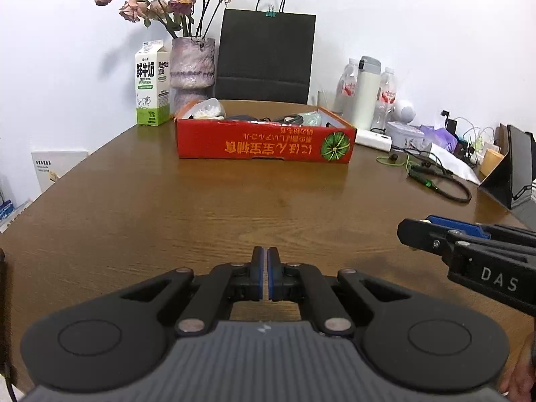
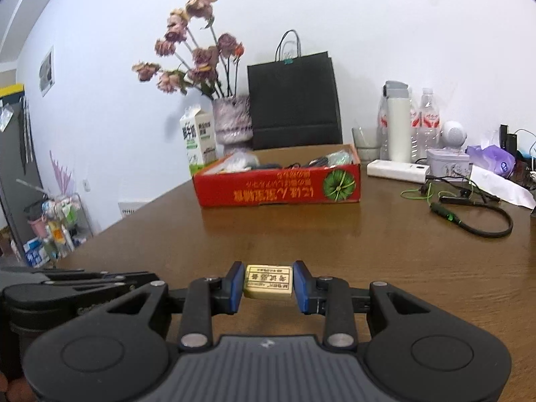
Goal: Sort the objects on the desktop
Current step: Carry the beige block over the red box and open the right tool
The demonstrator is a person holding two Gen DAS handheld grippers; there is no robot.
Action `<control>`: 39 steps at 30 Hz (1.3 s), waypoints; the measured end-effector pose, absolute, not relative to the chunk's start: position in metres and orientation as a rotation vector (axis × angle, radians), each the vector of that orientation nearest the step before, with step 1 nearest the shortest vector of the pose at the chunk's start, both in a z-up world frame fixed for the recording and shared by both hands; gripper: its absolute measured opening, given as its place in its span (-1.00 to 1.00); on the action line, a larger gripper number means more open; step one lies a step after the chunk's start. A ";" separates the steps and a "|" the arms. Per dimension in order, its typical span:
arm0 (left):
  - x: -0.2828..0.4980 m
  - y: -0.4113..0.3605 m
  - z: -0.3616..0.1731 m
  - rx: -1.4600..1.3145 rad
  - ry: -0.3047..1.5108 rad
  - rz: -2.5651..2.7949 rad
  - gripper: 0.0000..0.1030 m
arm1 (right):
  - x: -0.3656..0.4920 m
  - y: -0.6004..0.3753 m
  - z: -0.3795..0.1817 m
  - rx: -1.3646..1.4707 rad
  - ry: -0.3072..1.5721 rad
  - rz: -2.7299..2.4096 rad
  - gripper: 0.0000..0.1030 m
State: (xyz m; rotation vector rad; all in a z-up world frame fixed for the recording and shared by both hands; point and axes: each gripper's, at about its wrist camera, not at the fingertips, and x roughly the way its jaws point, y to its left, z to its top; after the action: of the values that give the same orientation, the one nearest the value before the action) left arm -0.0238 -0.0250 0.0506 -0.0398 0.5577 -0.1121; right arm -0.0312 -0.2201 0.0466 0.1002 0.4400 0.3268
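Note:
A red cardboard box (image 1: 264, 142) holding several small items stands on the far middle of the brown table (image 1: 167, 201); it also shows in the right wrist view (image 2: 281, 184). My left gripper (image 1: 267, 261) is shut and empty, low over the near table. My right gripper (image 2: 268, 283) is shut on a small cream eraser (image 2: 268, 282) with printed label, held above the near table. The right gripper also shows at the right edge of the left wrist view (image 1: 412, 231).
A milk carton (image 1: 150, 83), a vase of dried roses (image 1: 191, 63) and a black paper bag (image 1: 264, 57) stand behind the box. Bottles, a white flask (image 1: 365, 90), a power bank (image 2: 397, 169), cables (image 1: 435, 181) and a tablet (image 1: 512, 167) crowd the right side.

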 end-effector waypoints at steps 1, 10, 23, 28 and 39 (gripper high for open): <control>-0.023 -0.025 0.055 -0.044 0.554 -0.115 -0.94 | -0.027 -0.221 0.049 0.098 0.449 0.323 -0.41; 0.025 -0.022 0.099 -0.081 0.508 -0.183 -0.94 | 0.018 -0.234 0.097 0.087 0.375 0.319 -0.41; 0.275 -0.013 0.153 -0.182 0.723 -0.297 -0.93 | 0.290 -0.239 0.140 -0.015 0.588 0.271 -0.41; 0.366 -0.021 0.122 -0.231 0.927 -0.307 -0.94 | 0.393 -0.227 0.102 -0.022 0.787 0.243 -0.41; 0.426 -0.041 0.109 -0.056 0.947 -0.180 0.42 | 0.455 -0.223 0.085 0.015 0.918 0.186 0.27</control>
State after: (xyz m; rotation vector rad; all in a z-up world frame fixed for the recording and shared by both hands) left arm 0.4260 -0.0408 0.1090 -0.0565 0.9467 -0.1801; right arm 0.4551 -0.2225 0.0848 0.0147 0.9179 0.1858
